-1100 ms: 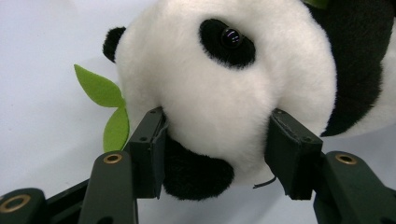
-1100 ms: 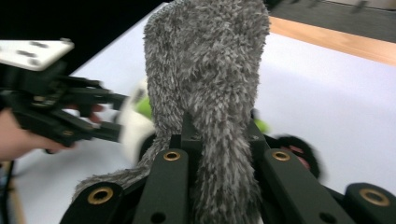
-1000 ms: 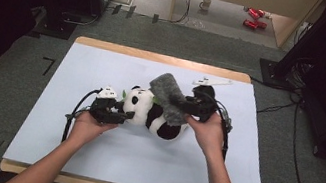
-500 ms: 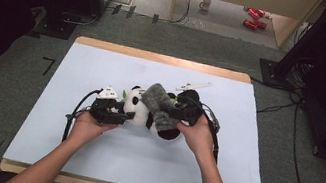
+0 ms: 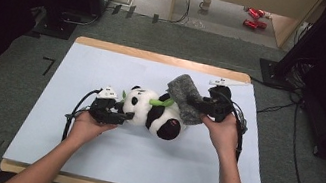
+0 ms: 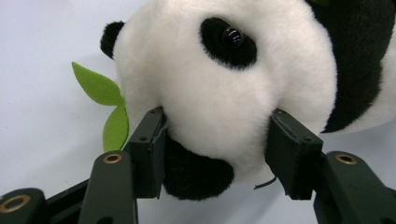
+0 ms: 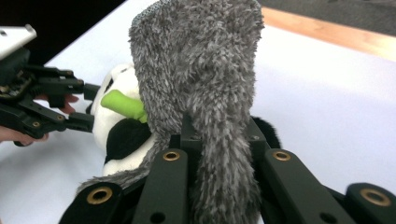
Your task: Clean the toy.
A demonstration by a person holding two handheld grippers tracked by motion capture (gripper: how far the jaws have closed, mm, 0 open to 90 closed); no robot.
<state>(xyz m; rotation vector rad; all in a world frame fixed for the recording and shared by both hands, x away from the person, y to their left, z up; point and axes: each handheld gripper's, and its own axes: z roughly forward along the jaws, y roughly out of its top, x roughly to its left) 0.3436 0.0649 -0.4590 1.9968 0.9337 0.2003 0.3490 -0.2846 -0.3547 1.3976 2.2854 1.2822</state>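
A black and white plush panda (image 5: pixel 154 113) lies on its side in the middle of the white mat (image 5: pixel 104 68), a green bamboo sprig (image 5: pixel 161 102) on its chest. My left gripper (image 5: pixel 124 115) is shut on the panda's head (image 6: pixel 215 88), one jaw at each side of the muzzle, with green felt leaves (image 6: pixel 105 100) to the left. My right gripper (image 5: pixel 198 104) is shut on a grey fuzzy cloth (image 5: pixel 184 97), which stands up from the jaws over the panda's back end. In the right gripper view the grey cloth (image 7: pixel 201 79) rises between the jaws, with the panda (image 7: pixel 123 126) behind it.
The mat covers a wooden table whose edge (image 5: pixel 157 57) shows at the back. A white tag-like piece (image 5: pixel 227 82) lies near the back right of the mat. Cables (image 5: pixel 73 111) trail from both grippers. Beyond the table, a mug (image 5: pixel 207 3) and red objects (image 5: pixel 253 17) are on the floor.
My right gripper swung the grey cloth left over the panda half a second ago, then drew it back to the right. The left gripper and the panda's head stayed put.
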